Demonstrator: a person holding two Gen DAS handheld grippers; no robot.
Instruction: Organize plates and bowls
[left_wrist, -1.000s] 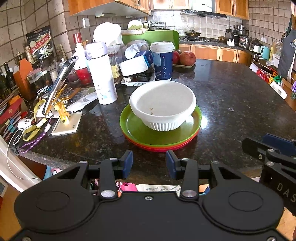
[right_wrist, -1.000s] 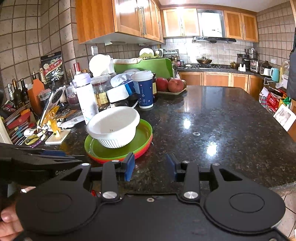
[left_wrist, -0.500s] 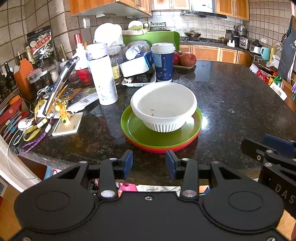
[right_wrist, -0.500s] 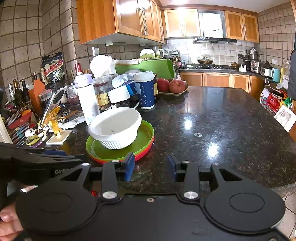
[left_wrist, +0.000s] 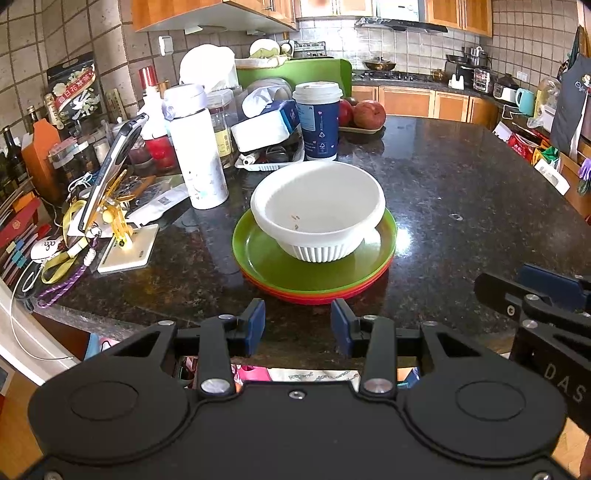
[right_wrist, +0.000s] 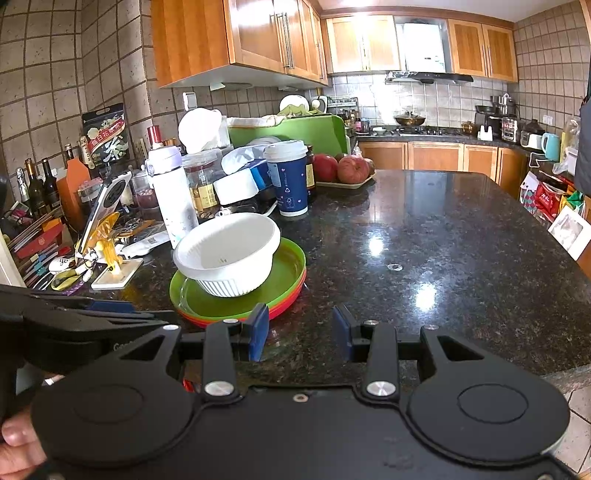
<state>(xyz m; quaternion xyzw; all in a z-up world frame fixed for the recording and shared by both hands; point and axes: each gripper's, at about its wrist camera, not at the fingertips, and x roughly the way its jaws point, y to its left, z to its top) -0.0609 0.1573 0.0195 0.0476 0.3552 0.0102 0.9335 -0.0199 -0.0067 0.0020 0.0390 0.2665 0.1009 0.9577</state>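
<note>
Sitting on a stack of plates (left_wrist: 314, 273) near the front edge of the dark granite counter (left_wrist: 461, 192), the white bowl (left_wrist: 317, 210) is upright, ribbed at its base, with a few small specks inside. The top plate is green; orange and red rims show under it.

Left to right, left wrist view: phone on a yellow stand (left_wrist: 114, 177), white thermos (left_wrist: 197, 147) just behind and left of the stack, blue paper cup (left_wrist: 319, 122) directly behind the bowl, apples (left_wrist: 364, 112) on a tray further back.

Left gripper (left_wrist: 297, 325): fingers spread, nothing between the blue pads, held short of the counter edge. The plate stack lies straight ahead of it, close beyond the fingertips but not touching.

Right gripper (right_wrist: 300, 332): also spread and empty, tips over the front of the counter. From its camera the stack (right_wrist: 236, 295) sits ahead and to the left; the left pad overlaps the plate rim in the picture (contact cannot be confirmed). The bowl (right_wrist: 229, 251) is offset toward the left rear of the plates.
</note>
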